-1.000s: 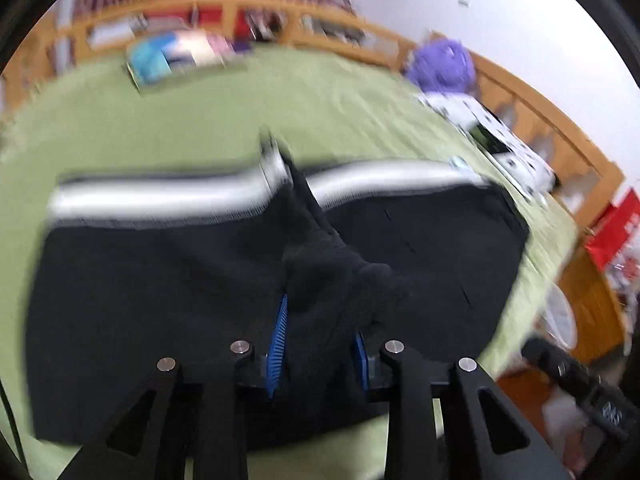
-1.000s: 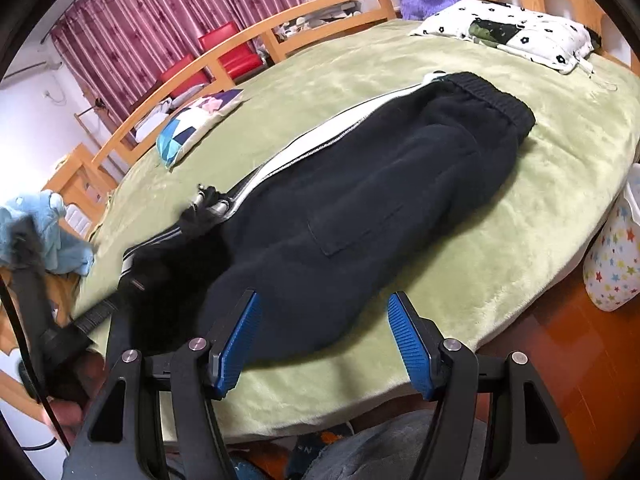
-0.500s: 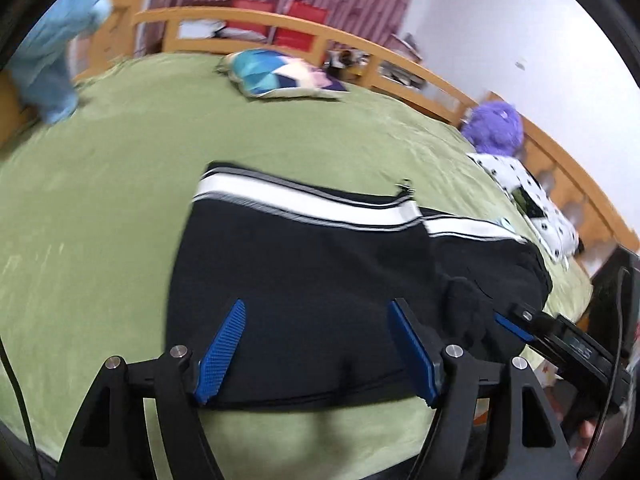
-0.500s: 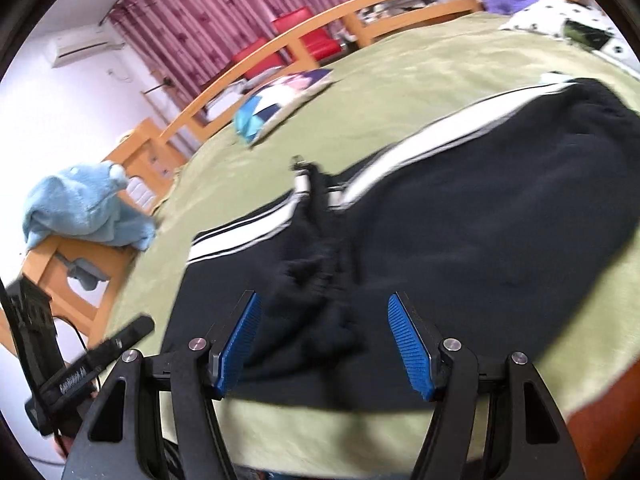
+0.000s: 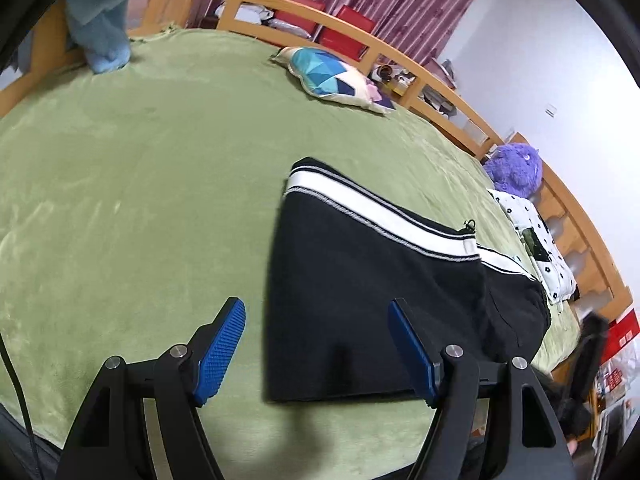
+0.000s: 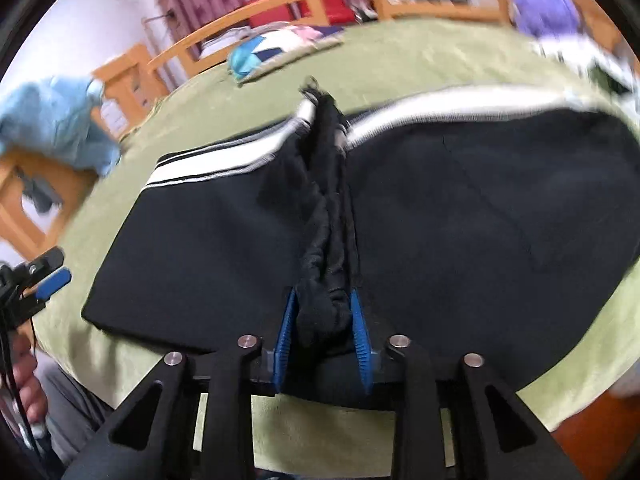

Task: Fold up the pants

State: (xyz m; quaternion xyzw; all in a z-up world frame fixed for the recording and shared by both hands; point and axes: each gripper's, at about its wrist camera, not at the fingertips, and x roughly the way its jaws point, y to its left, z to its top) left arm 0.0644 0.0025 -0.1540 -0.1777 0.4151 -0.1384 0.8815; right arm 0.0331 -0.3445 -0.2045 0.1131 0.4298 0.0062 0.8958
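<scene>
Black pants (image 5: 360,280) with a white side stripe lie folded on the green bed cover (image 5: 120,200). My left gripper (image 5: 320,352) is open and empty, held above the near left corner of the pants. In the right wrist view the pants (image 6: 480,220) spread wide, with a bunched ridge of black fabric (image 6: 326,240) running up the middle. My right gripper (image 6: 324,340) is shut on the near end of that bunched fabric. The left gripper (image 6: 40,280) shows at the left edge of the right wrist view.
A blue patterned cushion (image 5: 336,80) lies at the back of the bed. A light blue plush toy (image 5: 108,20) hangs at the far left, a purple plush (image 5: 516,168) and a spotted pillow (image 5: 536,240) at the right. A wooden rail (image 5: 360,36) rims the bed.
My left gripper let go of the bunched fabric, opened and swung left. My right gripper moved in over the pants and closed on the bunched fabric in the middle.
</scene>
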